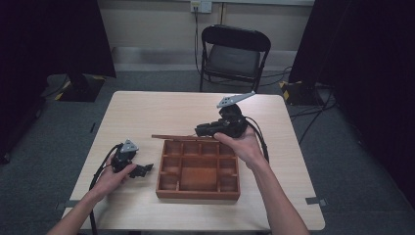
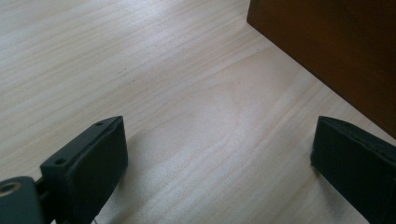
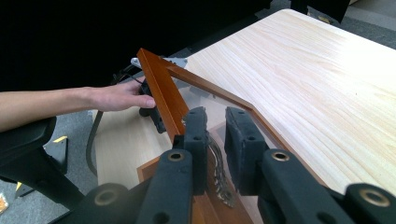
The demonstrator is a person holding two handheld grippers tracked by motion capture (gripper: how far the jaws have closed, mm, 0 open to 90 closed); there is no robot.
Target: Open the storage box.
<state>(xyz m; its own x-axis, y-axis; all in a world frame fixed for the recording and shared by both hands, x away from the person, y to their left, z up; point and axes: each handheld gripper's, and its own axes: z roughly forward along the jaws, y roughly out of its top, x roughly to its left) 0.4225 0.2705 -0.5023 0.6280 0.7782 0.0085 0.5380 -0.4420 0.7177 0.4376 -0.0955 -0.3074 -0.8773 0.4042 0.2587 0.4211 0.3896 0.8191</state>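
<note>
A brown wooden box (image 1: 198, 193) with several compartments stands on the table in the high view. Its glass-paned lid (image 1: 171, 137) is raised over the box's far edge. My right gripper (image 1: 199, 131) is shut on the lid's edge. In the right gripper view the jaws (image 3: 217, 119) stand close together on the lid (image 3: 161, 88), with a small metal fitting between them. My left gripper (image 1: 146, 169) rests on the table just left of the box. Its jaws (image 2: 219, 135) are open over bare wood, with the box wall (image 2: 336, 42) at the upper right.
The light wooden table (image 1: 161, 110) stretches beyond the box. A black folding chair (image 1: 234, 54) stands behind the table's far edge. Dark curtains hang on both sides. The person's left hand (image 3: 116, 95) is behind the lid in the right gripper view.
</note>
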